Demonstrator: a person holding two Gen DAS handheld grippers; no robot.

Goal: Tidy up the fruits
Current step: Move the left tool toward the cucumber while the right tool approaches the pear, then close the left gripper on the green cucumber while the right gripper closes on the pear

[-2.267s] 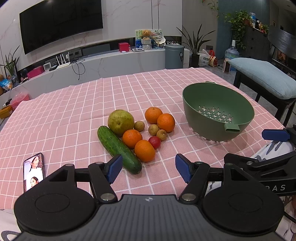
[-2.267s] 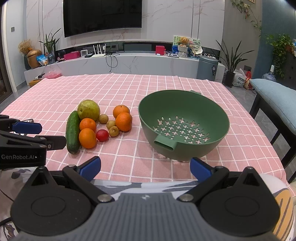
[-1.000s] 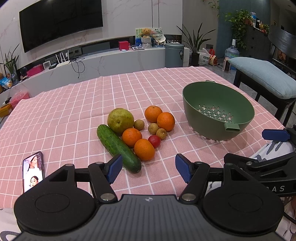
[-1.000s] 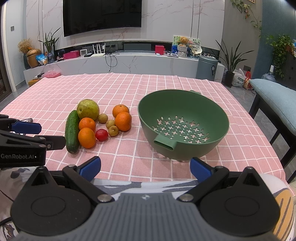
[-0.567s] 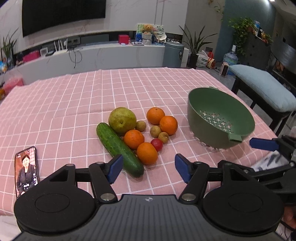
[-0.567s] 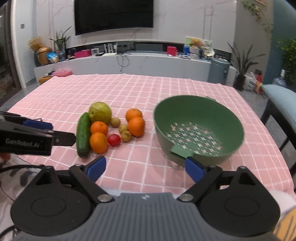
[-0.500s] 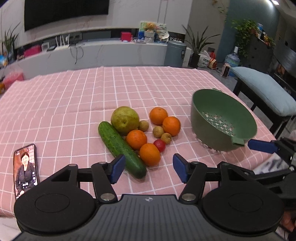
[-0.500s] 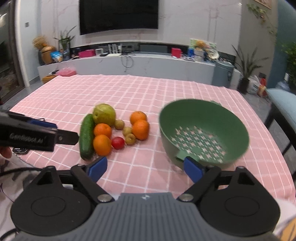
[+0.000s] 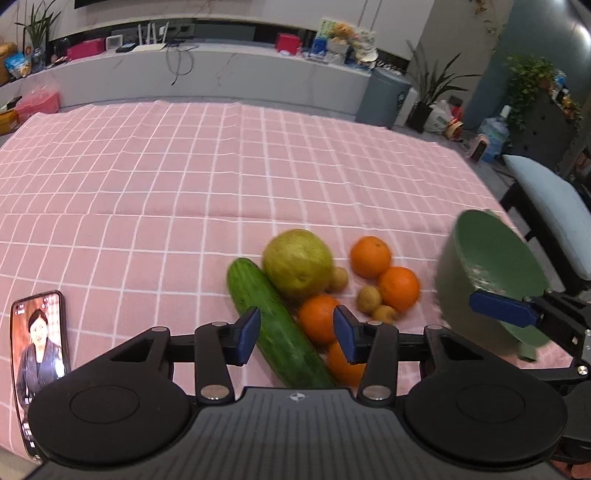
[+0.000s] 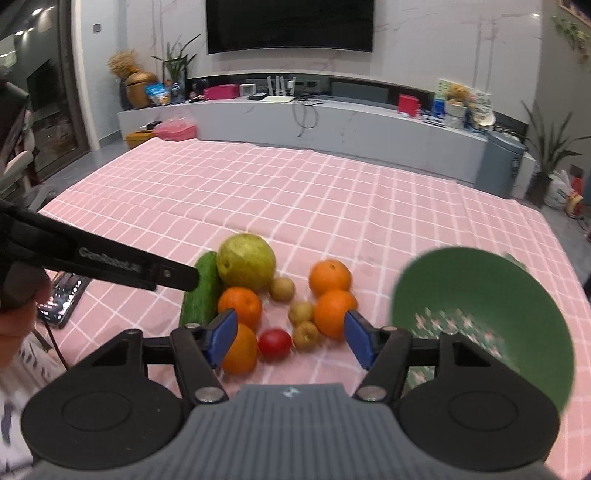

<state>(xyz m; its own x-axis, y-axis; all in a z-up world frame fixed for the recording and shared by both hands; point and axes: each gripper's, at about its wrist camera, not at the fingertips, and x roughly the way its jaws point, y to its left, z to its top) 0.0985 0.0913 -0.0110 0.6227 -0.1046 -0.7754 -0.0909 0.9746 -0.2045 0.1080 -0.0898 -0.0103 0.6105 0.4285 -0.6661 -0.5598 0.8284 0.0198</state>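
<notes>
Both jaw sets closing, empty: left gripper (image 9: 296,335) frames the cucumber (image 9: 279,326), long axis running diagonally; right gripper (image 10: 291,339) faces the tomato (image 10: 274,343).

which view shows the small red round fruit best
The right wrist view: the small red round fruit lies unobstructed between the open, closing fingers of the right gripper. In the left wrist view it is hidden, apparently behind the left gripper.

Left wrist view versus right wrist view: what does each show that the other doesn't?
Only the left wrist view shows the lit face of the phone and a cushioned bench. Only the right wrist view shows the red tomato and the TV. Both show the cucumber, the pear, oranges, the green colander and the pink tablecloth.
</notes>
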